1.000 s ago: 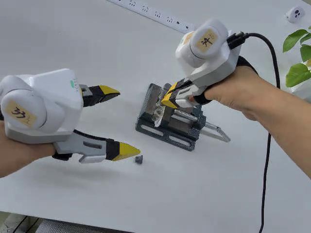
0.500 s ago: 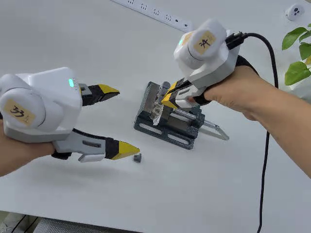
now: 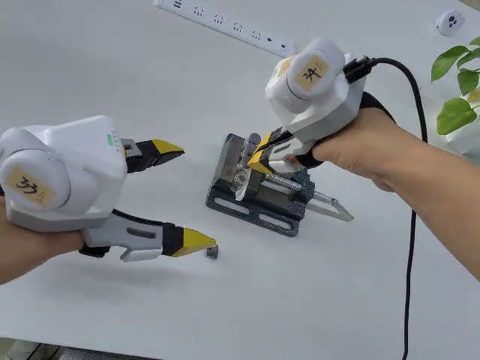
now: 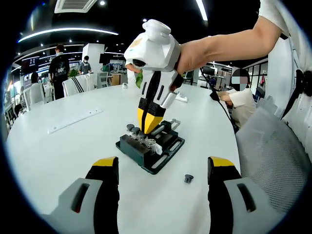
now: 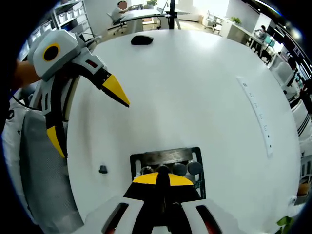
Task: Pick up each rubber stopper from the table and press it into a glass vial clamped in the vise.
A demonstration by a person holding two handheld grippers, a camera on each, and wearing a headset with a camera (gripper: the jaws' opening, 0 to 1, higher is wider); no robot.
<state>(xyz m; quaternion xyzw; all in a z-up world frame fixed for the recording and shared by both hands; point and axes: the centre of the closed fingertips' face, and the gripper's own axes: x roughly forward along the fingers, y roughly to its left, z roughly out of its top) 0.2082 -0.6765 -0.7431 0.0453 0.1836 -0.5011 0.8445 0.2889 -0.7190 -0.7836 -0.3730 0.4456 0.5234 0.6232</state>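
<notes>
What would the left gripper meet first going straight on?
Probably the loose stopper, lying just ahead between the open jaws of the left gripper; beyond it the vise. The gripper's height over the table is unclear.

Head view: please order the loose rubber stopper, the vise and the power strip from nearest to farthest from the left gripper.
From the left gripper:
1. Rubber stopper, just beside its lower jaw tip.
2. Vise, further to the right.
3. Power strip, far off at the top.
</notes>
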